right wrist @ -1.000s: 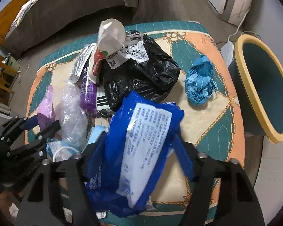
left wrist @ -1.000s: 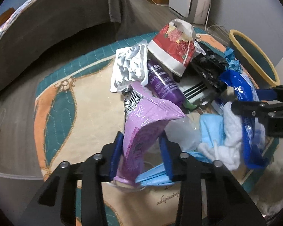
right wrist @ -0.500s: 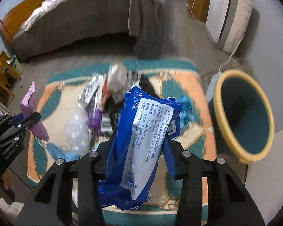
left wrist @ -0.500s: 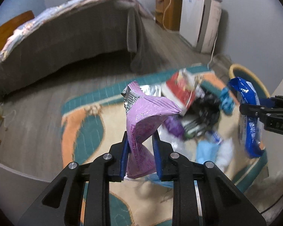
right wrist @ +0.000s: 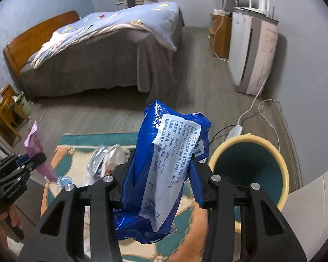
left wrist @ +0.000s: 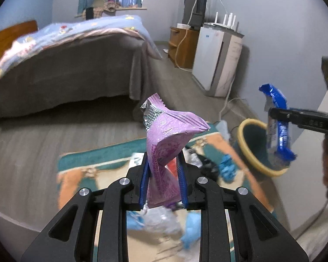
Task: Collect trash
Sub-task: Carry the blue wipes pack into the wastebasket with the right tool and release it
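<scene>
Trash fills both views, and each gripper carries one piece of it above a teal, orange and cream patterned mat (left wrist: 81, 163).

From the left wrist, the left gripper (left wrist: 163, 179) has its blue-padded fingers (left wrist: 143, 181) pinching a crumpled pink-purple foil snack wrapper (left wrist: 166, 148), which stands up between them with its barcoded top flared open. Under the gripper, blurred, lie light blue face masks (left wrist: 191, 231) and clear plastic film (left wrist: 161, 220) on the mat. Further along the mat sit a black plastic bag (left wrist: 204, 163) and a crumpled blue paper wad (left wrist: 227, 166). Beyond the mat's far right corner stands a round bin with a yellow rim and teal inside (left wrist: 249, 146). At the right edge the right gripper (left wrist: 277, 118) holds a blue plastic packet with a white label (left wrist: 277, 128) in the air in front of that bin.

From the right wrist, the right gripper's (right wrist: 161, 174) fingers (right wrist: 199, 179) are clamped on the blue packet (right wrist: 164, 163), its printed label facing the camera. The bin (right wrist: 249, 166) stands just right of the packet, off the mat's (right wrist: 81, 159) right edge, its mouth open upward. A silver foil wrapper (right wrist: 97, 161) lies near the middle of the mat. At the left edge the left gripper (right wrist: 36, 159) holds the pink wrapper (right wrist: 36, 148) above the mat's left side. A bed with a grey cover (right wrist: 98, 65) stands behind.
</scene>
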Motion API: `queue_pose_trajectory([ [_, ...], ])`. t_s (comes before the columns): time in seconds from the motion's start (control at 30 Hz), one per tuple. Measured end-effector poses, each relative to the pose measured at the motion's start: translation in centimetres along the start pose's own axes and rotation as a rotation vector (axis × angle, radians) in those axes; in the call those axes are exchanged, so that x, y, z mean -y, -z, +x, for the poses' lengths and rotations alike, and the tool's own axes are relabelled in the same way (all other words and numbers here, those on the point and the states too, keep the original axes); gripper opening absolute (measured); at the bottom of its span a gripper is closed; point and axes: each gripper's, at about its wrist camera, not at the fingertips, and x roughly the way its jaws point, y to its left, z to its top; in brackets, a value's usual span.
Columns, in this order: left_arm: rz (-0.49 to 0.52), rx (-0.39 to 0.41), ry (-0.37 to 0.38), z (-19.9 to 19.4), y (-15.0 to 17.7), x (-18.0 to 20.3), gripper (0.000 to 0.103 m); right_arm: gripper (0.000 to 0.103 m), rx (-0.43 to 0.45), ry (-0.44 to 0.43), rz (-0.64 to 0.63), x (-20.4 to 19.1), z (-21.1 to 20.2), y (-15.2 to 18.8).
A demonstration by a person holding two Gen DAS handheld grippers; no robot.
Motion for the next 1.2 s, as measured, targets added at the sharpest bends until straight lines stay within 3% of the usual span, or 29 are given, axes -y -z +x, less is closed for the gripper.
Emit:
queue_pose_trajectory([
  [0.07,-0.037,-0.023,0.02,0.9,-0.1,-0.5,0.025,0.043,-0.017,-0.014,0.027,1.3,0.8,-0.3],
  [0.3,0.012,-0.128,-0.072,5.4,1.6,-0.7,0.025,0.043,-0.078,-0.008,0.025,2.4,3.6,0.0],
  [0.57,0.129,-0.08,-0.063,4.9,-0.2,4.3,0.025,0.043,-0.042,0.056,0.055,6.3,2.9,-0.7],
  [0.83,0.284,-0.105,0.053,8.5,-1.1,13.8,0.025,0.043,-0.052,0.214,0.123,13.4,3.7,-0.1],
  [1.07,0.349,-0.176,0.182,13.7,-0.8,20.9,0.025,0.044,-0.139,0.314,0.203,19.0,5.8,2.0],
  [1.2,0.353,-0.199,0.227,16.1,-0.3,22.9,0.025,0.046,-0.181,0.339,0.25,20.8,6.6,2.7],
])
